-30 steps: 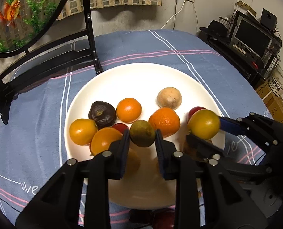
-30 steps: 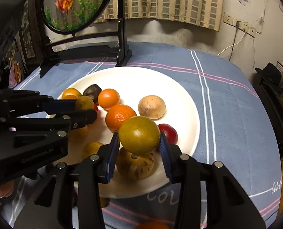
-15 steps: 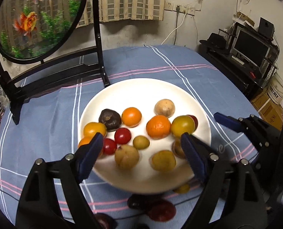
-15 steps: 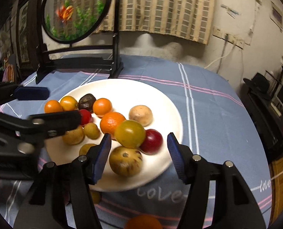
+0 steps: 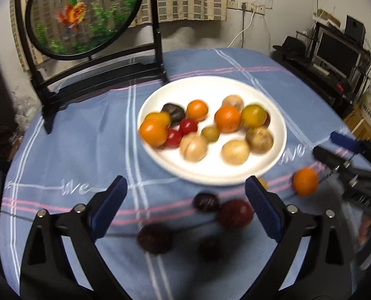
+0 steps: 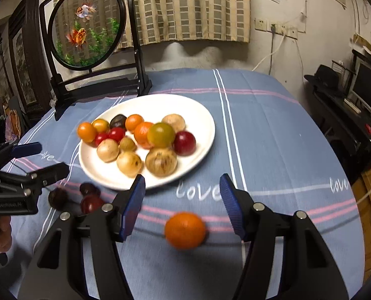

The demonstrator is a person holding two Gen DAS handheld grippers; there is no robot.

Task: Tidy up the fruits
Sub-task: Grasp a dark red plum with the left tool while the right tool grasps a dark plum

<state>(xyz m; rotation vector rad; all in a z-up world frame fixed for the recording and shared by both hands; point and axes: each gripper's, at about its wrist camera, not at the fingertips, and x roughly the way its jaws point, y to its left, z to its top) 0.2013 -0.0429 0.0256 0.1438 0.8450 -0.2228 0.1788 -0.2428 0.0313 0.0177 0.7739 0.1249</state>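
Note:
A white plate [image 5: 280, 135] [image 6: 205, 125] on the blue cloth holds several fruits: oranges, red and tan ones, a green-yellow one [image 6: 161, 135] and a small olive one [image 5: 210, 133]. My left gripper [image 5: 184, 207] is open and empty, above several dark red fruits [image 5: 234, 213] lying on the cloth in front of the plate. My right gripper [image 6: 183, 200] is open and empty, above a loose orange [image 6: 185, 230] [image 5: 305, 181] on the cloth. Each gripper shows at the other view's edge.
A round fish-painting screen on a black stand [image 5: 85, 15] [image 6: 85, 27] stands behind the plate. A dark cabinet with a monitor [image 5: 335, 50] is at the right. The table's edge falls away to the right [image 6: 348, 175].
Both grippers opened and let their fruits go onto the plate, the olive one from the left, the green-yellow one from the right. Both then pulled back toward the table's front edge.

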